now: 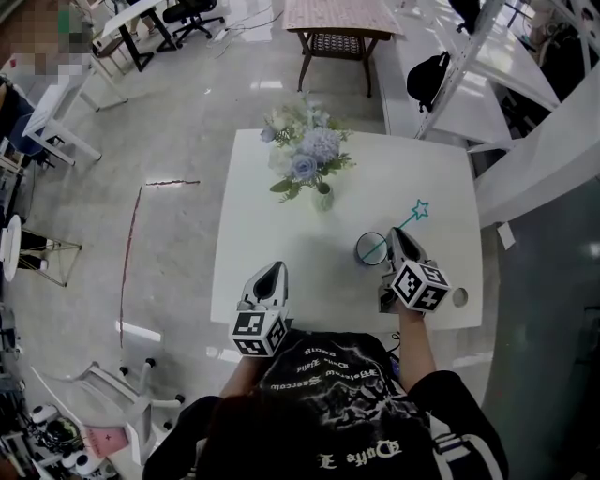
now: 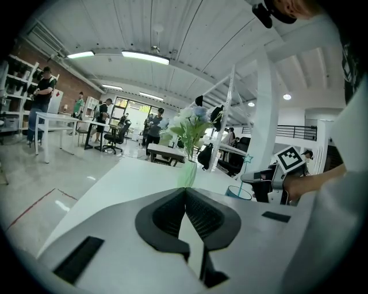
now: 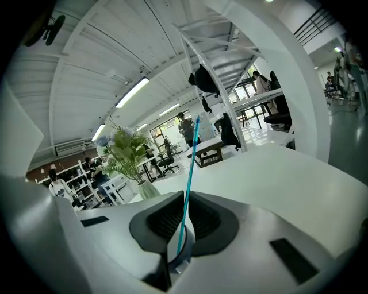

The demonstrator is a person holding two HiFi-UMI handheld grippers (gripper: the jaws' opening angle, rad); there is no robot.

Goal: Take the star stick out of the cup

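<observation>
A thin teal star stick (image 1: 405, 222) leans out of a small blue-rimmed cup (image 1: 371, 249) on the white table (image 1: 272, 202), its star tip pointing to the far right. My right gripper (image 1: 398, 234) stands just right of the cup, over the stick. In the right gripper view the stick (image 3: 190, 172) runs up between the jaws, which are closed against it, with the cup's rim (image 3: 183, 259) below. My left gripper (image 1: 273, 270) rests near the table's front edge, shut and holding nothing; its view shows the cup (image 2: 238, 192) to its right.
A vase of blue and white flowers (image 1: 309, 159) stands at the back of the table, left of the cup. A small round disc (image 1: 459, 297) lies near the front right corner. White shelving (image 1: 506, 84) rises close on the right, and a bench table (image 1: 339, 19) stands beyond.
</observation>
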